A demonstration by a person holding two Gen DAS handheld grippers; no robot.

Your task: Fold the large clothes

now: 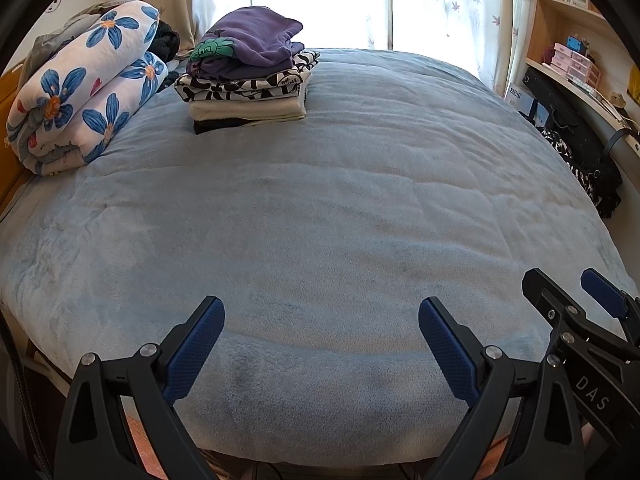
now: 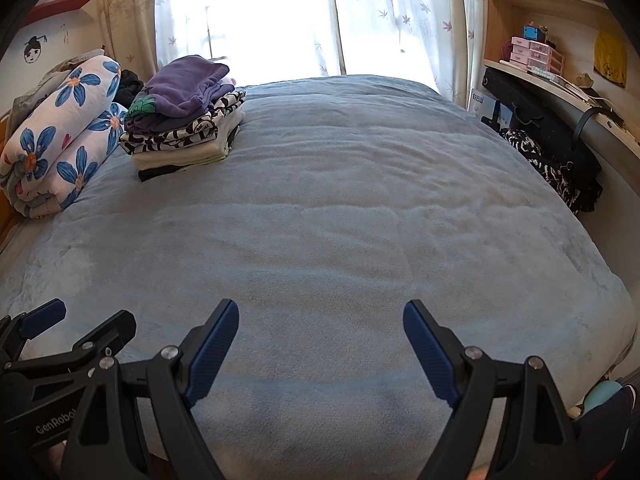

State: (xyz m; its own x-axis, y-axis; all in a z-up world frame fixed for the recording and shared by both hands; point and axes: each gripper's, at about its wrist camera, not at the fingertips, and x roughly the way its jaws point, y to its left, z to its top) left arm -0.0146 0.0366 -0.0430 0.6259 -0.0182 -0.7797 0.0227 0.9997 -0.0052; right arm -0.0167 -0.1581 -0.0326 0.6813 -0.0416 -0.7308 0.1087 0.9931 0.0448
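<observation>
stack of folded clothes (image 1: 246,76) on bed (image 1: 340,220) far left, rolled quilt (image 1: 84,84) just left of it, desk (image 2: 560,92) right

Fuzzy matt fleece blanket (image 1: 320,208); soft cloth stack of folded clothes (image 1: 248,76); wooden shelves (image 2: 532,0).

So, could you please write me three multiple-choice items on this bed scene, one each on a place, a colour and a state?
1. Where does the stack of folded clothes sit on the bed?
A. at the near edge
B. at the far left, beside the flowered quilt
C. at the far right

2. What colour is the top garment of the stack?
A. purple
B. red
C. yellow

3. How does the right claw stand?
A. shut on a shirt
B. shut on nothing
C. open, holding nothing

Answers: 1 B, the stack stands next to the rolled quilt; 2 A, purple fabric tops it; 3 C, only bare blanket shows between its pads.
</observation>
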